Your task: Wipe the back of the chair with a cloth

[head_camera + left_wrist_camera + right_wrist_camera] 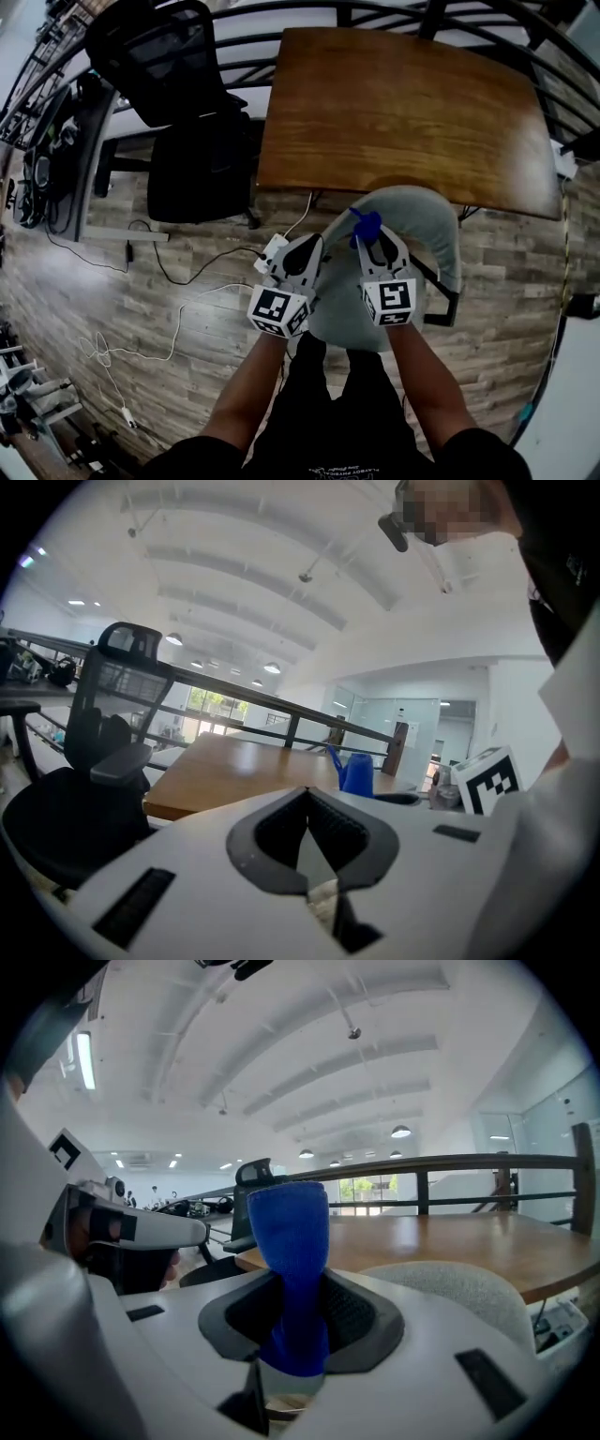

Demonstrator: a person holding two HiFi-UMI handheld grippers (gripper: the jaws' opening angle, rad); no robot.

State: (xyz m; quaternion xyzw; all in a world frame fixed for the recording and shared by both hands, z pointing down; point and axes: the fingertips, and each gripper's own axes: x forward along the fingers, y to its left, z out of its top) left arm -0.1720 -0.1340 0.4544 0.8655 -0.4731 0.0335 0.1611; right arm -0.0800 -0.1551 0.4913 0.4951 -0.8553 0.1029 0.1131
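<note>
Right tool (374, 240) pinching one blue cloth (290, 1241), left tool (306, 806) closed empty, one grey chair (424, 223).

Chairs: 2. One grey upholstered chair (427, 230), one black mesh office chair (173, 84).
Counters: 2. One wooden counter (394, 103), one dark counter (89, 159) at the left edge.
Cloths: 1. Blue cloth (291, 1241).
Claws: 2. Left claw (312, 242), right claw (373, 236).
Marker cubes: 2. Left marker cube (278, 311), right marker cube (391, 300).
Forearms: 2. Left forearm (248, 394), right forearm (422, 384).
Power strips: 1. White power strip (273, 251) on the wood-plank floor (525, 281).
Cables: at least 2. One white cable (169, 349), one black cable (178, 272); the full count cannot be made out.
Railings: 1. Black metal railing (375, 14).
</note>
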